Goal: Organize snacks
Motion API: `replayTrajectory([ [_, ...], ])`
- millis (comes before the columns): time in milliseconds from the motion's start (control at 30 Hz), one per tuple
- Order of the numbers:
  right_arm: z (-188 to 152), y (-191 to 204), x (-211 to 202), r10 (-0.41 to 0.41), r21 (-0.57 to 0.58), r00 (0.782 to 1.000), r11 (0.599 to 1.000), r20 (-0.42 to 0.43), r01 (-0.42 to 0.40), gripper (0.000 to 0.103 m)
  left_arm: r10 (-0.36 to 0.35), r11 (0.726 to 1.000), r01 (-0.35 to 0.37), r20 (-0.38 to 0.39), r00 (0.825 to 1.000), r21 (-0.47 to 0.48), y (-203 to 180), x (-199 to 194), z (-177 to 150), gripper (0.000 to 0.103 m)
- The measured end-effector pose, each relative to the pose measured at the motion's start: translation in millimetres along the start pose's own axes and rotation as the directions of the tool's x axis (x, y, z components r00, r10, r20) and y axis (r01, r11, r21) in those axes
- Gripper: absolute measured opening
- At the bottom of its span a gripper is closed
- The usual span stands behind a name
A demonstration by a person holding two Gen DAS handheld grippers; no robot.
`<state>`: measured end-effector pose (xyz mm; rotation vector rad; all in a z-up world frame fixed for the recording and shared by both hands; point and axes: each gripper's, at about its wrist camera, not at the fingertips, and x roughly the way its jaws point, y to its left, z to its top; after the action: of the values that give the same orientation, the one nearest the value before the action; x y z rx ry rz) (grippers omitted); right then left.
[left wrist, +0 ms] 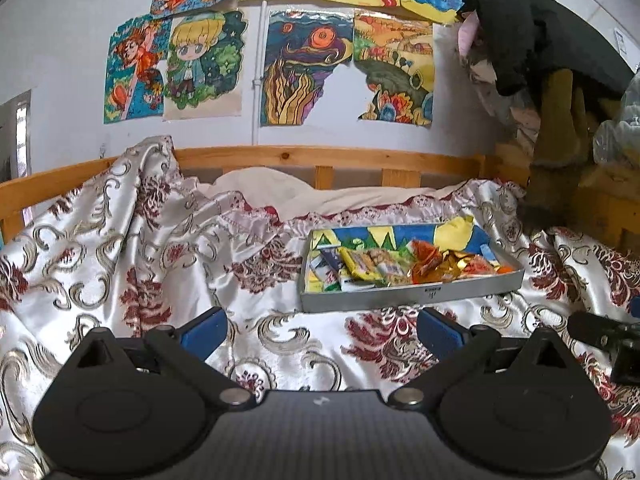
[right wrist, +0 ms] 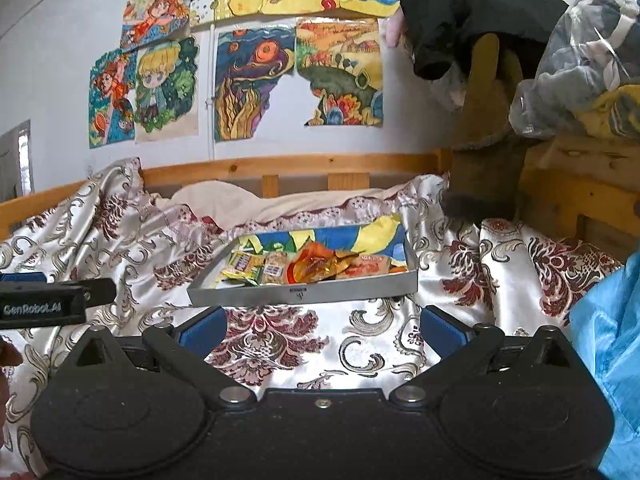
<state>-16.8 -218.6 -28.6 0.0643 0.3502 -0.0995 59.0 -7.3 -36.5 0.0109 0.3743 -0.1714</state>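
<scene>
A shallow grey metal tray (left wrist: 416,294) (right wrist: 304,294) lies on the patterned bedspread, lined with a blue and yellow drawing. Several snack packets (left wrist: 400,266) (right wrist: 308,266) are piled in it: yellow, orange and gold wrappers. My left gripper (left wrist: 322,330) stands open just short of the tray's near wall and left of its middle, nothing between its blue pads. My right gripper (right wrist: 322,326) is open too, in front of the tray's near wall, empty. Each gripper's black body shows at the edge of the other's view.
A silver and maroon bedspread (left wrist: 140,264) (right wrist: 480,264) covers the bed. A wooden rail (left wrist: 320,158) (right wrist: 280,164) and a wall of drawings stand behind. Dark clothes and brown boots (left wrist: 556,140) (right wrist: 484,160) hang at the right. Blue fabric (right wrist: 608,340) is at right.
</scene>
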Motion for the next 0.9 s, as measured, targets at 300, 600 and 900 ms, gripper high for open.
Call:
replayTrajectory([
  [300,-5,0,11,-0.026,0.006,0.999,1.0,-0.04,0.026,0.102,0.016,0.999,-0.018,-0.056,0.998,-0.04,9,5,-15,0.103],
  [600,-5,2,8,-0.018,0.005,1.0,1.0,-0.015,0.018,0.102,0.012,0.998,-0.014,-0.028,1.0,-0.056,10,-2,-14,0.103],
  [900,-6,3,8,-0.017,-0.001,1.0,1.0,-0.018,0.017,0.102,0.01,0.998,-0.012,-0.023,1.0,-0.063,10,-3,-13,0.103],
])
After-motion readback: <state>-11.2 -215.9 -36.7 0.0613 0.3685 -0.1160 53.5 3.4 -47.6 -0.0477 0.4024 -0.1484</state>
